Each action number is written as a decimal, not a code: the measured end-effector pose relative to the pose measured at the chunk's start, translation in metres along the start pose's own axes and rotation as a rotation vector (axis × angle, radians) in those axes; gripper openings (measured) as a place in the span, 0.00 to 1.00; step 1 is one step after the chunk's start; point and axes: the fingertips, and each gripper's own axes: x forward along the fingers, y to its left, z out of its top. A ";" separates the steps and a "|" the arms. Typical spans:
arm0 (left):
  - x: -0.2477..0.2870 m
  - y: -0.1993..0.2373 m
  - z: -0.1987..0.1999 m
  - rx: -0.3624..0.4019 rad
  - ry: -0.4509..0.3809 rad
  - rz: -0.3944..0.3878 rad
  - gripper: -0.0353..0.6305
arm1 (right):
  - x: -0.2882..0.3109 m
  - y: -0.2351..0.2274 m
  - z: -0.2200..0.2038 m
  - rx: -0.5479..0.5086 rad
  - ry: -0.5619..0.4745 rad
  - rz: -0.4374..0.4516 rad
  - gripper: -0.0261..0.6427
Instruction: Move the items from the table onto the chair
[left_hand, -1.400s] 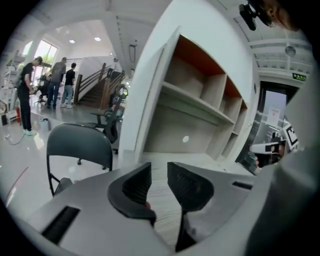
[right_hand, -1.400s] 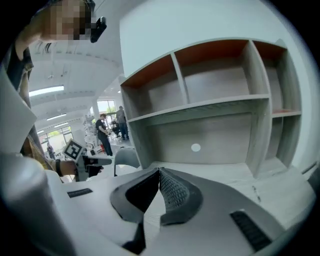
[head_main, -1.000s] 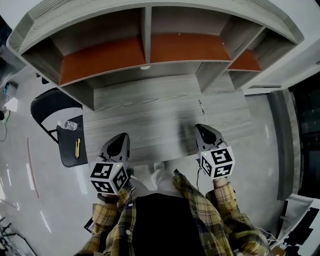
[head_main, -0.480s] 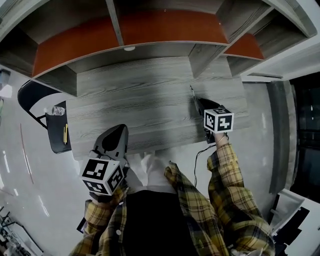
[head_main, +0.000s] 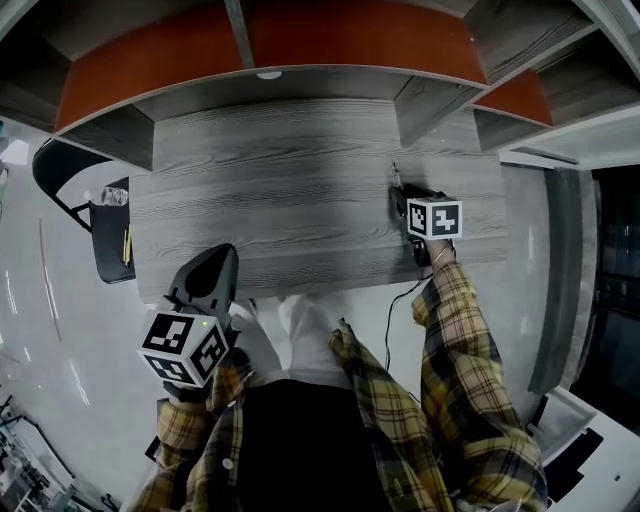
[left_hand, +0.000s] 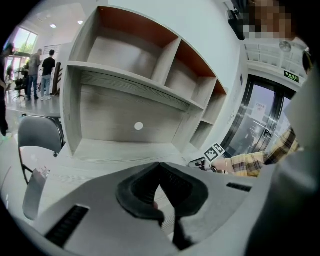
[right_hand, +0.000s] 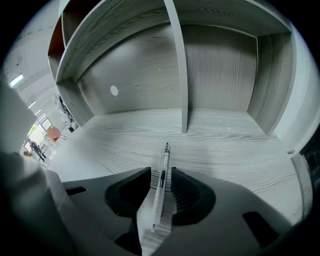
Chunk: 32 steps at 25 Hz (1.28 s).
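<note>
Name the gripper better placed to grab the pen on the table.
The right gripper: its opening jaws straddle the pen lying on the table; the left gripper is shut at the near edge, away from it.

Pen (right_hand: 161, 185) on the table (head_main: 280, 200) at right, chair (head_main: 108, 257) beside its left end

Matt grey wood-grain table (head_main: 280, 210), clear plastic pen (right_hand: 161, 181), glossy floor (head_main: 50, 330)

I've got a pale grey worktop (head_main: 300, 190) with streaky wood grain. The shelf unit (head_main: 370, 40) above it is the same grey, with rust-orange panels. The pen (right_hand: 160, 185) is clear with a black band. The chair (head_main: 103, 265) is black, and the sleeve (head_main: 455, 330) is yellow-and-dark plaid.
</note>
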 end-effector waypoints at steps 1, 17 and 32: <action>-0.001 0.002 0.000 -0.007 -0.002 0.005 0.06 | 0.002 -0.001 -0.001 -0.008 0.007 -0.011 0.21; -0.015 0.009 -0.004 -0.026 -0.025 0.027 0.06 | -0.003 -0.001 0.001 0.033 -0.013 -0.019 0.12; -0.082 0.082 -0.018 -0.115 -0.140 0.051 0.06 | -0.050 0.228 0.058 -0.119 -0.222 0.237 0.12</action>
